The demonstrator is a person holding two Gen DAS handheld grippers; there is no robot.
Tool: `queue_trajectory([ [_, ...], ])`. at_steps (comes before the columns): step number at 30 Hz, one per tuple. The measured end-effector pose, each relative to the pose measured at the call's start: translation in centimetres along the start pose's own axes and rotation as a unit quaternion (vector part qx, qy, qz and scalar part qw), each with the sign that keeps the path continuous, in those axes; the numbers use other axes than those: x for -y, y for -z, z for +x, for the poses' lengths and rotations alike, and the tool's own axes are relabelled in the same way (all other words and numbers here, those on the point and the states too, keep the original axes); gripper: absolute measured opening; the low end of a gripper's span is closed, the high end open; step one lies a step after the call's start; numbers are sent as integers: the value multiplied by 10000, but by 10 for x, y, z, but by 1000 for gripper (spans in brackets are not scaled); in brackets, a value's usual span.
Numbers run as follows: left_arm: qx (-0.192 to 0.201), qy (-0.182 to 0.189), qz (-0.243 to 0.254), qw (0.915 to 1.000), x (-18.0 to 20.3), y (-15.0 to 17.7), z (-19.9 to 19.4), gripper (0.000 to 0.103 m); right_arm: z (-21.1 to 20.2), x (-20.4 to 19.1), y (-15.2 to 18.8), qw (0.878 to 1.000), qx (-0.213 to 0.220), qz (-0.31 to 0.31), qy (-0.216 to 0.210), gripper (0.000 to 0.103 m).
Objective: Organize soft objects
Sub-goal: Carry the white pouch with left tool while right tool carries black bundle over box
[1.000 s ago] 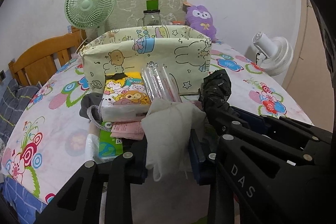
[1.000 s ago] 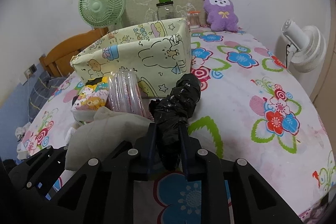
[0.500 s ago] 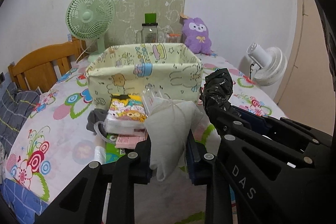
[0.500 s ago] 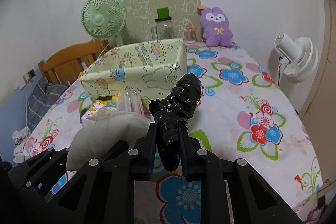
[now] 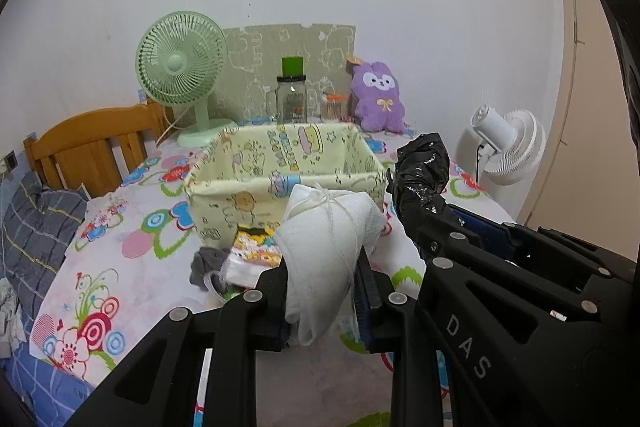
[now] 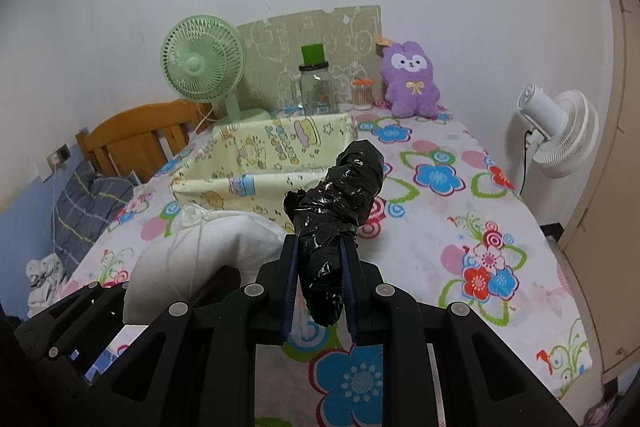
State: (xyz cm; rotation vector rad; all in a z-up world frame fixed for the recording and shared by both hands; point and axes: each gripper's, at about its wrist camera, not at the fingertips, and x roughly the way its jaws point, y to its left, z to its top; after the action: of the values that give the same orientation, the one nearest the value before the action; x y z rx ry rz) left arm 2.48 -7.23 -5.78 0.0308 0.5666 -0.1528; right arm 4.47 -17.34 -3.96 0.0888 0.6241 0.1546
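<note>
My left gripper (image 5: 322,291) is shut on a white cloth pouch (image 5: 328,239) tied with thin string, held above the flowered tablecloth. My right gripper (image 6: 318,279) is shut on a black plastic roll (image 6: 340,199), which also shows at the right of the left wrist view as the black roll (image 5: 422,179). The white pouch (image 6: 208,251) appears left of the right gripper. Beyond both stands a pale yellow fabric basket (image 5: 280,163) with cartoon prints, open at the top; its inside looks bare. A cartoon tissue pack (image 5: 252,251) and a grey cloth (image 5: 206,263) lie in front of the basket.
A green desk fan (image 5: 182,67), a glass jar (image 5: 292,103) with a green lid, a small swab jar (image 6: 362,93) and a purple plush rabbit (image 5: 378,99) line the back wall. A white fan (image 5: 508,147) stands off the right edge. A wooden chair (image 5: 88,147) is at the left.
Both grippers have risen with the pouch and the black roll, so the basket's inside now shows. The tissue pack and clear packet below have sunk out of sight behind the pouch.
</note>
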Motion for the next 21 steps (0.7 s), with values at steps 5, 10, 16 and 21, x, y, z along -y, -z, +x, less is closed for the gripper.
queue_trajectory([
  [5,91,-11,-40,10000,-5,-8,-7,24,-6,-7,-9,10000,79,-41,-3,23],
  [10,187,-35,-61,9998,-10,-17,-12,24,-11,-14,-21,9998,162,-75,-27,23],
  [16,225,-80,-143,9996,-19,-29,-15,24,-13,-21,-33,9998,175,-67,-101,23],
  [21,262,-103,-140,9995,-22,-37,-17,24,-14,-25,-42,9997,217,-69,-133,23],
])
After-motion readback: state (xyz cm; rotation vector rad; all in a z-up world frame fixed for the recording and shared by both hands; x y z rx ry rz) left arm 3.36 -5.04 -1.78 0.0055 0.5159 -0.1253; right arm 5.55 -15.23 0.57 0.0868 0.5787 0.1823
